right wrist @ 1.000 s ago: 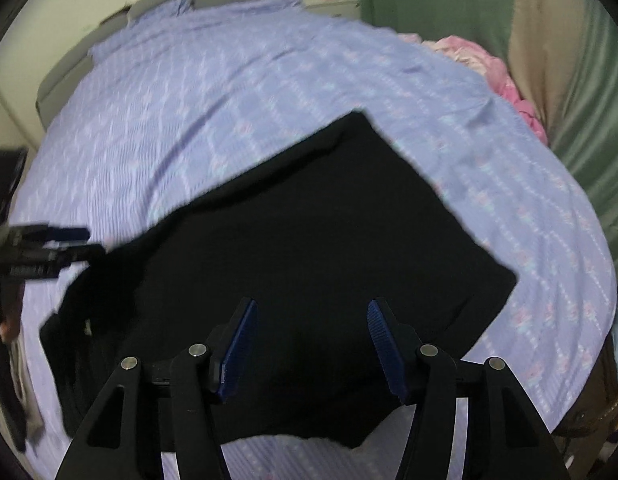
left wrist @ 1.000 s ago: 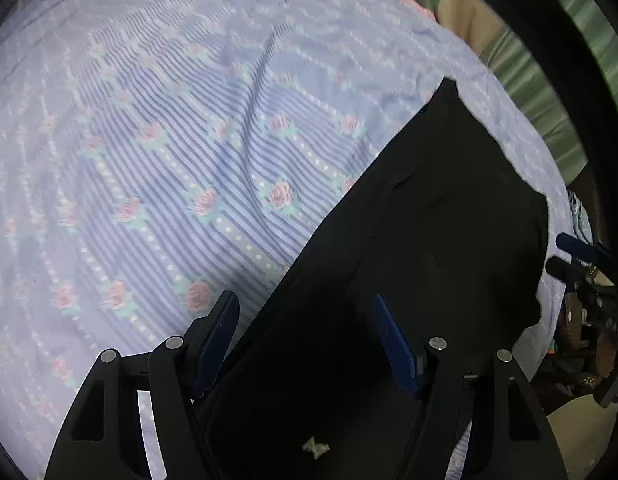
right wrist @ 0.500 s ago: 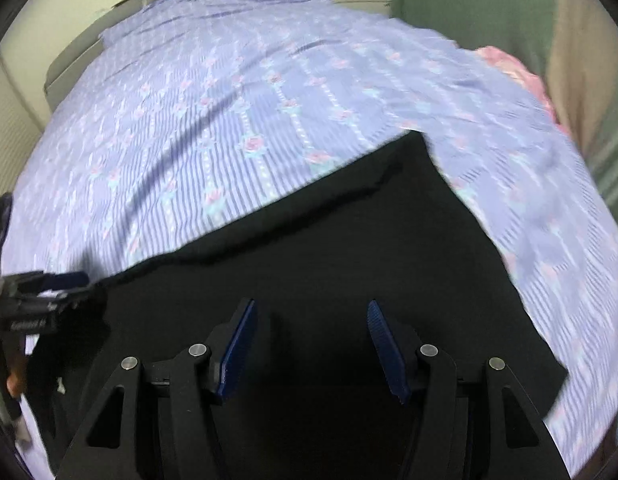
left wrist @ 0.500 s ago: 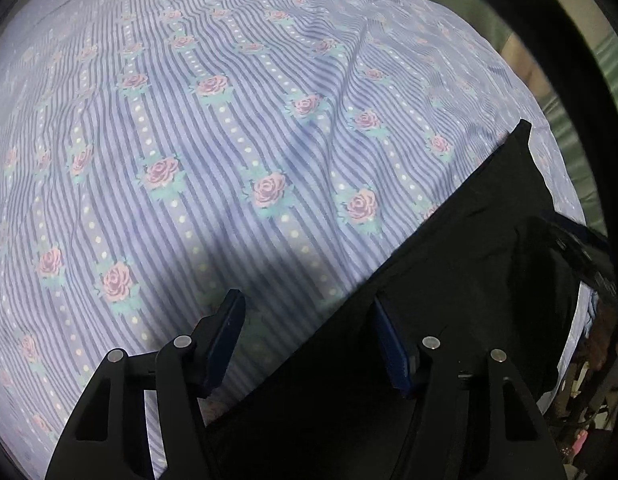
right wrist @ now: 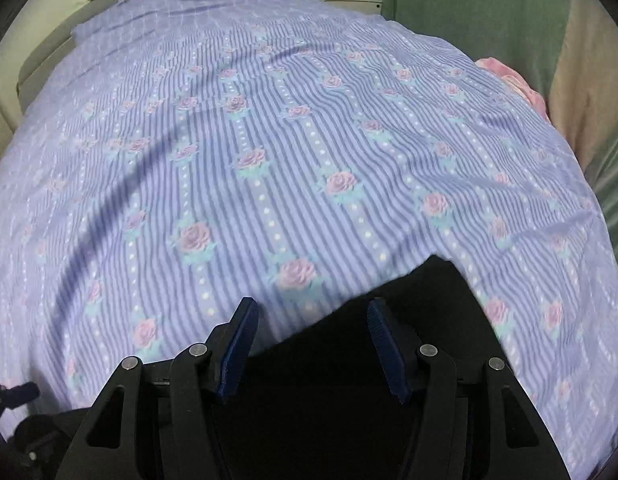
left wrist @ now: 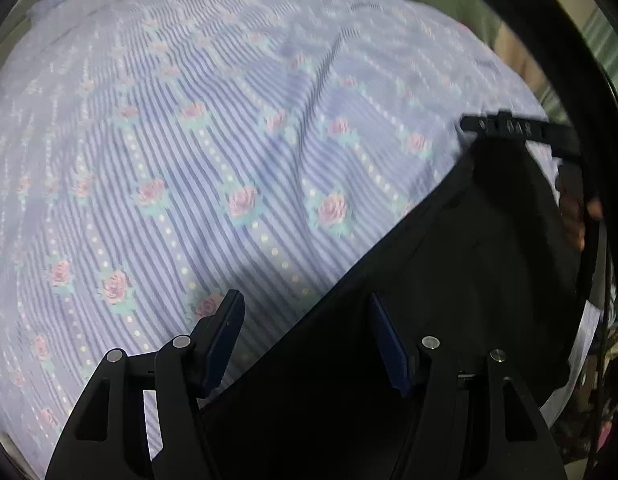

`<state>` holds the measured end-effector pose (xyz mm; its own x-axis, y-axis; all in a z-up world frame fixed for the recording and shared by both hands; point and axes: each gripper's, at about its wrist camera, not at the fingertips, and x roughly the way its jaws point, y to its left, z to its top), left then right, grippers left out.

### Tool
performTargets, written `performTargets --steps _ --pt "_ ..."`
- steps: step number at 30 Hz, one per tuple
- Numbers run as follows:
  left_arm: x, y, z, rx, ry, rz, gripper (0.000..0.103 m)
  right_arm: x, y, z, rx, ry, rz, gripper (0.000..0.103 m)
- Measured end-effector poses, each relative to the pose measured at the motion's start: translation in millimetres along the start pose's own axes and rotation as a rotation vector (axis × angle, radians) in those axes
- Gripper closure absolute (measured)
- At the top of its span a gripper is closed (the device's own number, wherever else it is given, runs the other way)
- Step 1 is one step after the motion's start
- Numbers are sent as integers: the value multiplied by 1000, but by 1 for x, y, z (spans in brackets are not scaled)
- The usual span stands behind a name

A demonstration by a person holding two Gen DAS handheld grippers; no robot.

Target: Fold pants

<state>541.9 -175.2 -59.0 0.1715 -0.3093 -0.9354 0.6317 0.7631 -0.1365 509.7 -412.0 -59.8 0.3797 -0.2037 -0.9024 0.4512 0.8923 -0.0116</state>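
A bed (right wrist: 309,128) in lilac rose-striped sheeting fills both views, and near its front edge the black pants (left wrist: 449,280) are laid flat. Compared with a second ago, far less black cloth is seen under the right tool (right wrist: 309,344), now brought to the pants' far edge, a sign that an edge is being lined up for a fold. The left tool (left wrist: 305,336), its jaws slightly closed within that second, and the right are both held apart with nothing clamped; the pants' lower part is hidden by the tools.

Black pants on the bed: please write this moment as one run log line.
stage: fold pending | black pants: flat on striped floral sheet | left gripper: open over pants edge | right gripper: open over pants edge
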Motion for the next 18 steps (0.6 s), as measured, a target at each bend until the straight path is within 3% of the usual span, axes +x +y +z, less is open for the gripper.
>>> performTargets --steps 5,7,9,11,14,18 --pt "-27 -10 6 -19 -101 -77 34 -59 -15 -37 -19 -99 -9 45" --pt "-25 -24 13 16 -98 -133 40 -80 -22 -57 -35 -109 -28 45" --pt "-19 -41 18 64 -90 -175 66 -99 -32 -83 -28 -102 -33 45" --pt "-5 -61 25 105 -59 -236 77 -108 -42 -109 3 -50 -28 45" --pt "17 -84 33 149 -22 -282 80 -111 -51 -132 29 9 -31 45" --pt "47 -92 46 120 23 -226 80 -107 -57 -150 71 68 -4 45"
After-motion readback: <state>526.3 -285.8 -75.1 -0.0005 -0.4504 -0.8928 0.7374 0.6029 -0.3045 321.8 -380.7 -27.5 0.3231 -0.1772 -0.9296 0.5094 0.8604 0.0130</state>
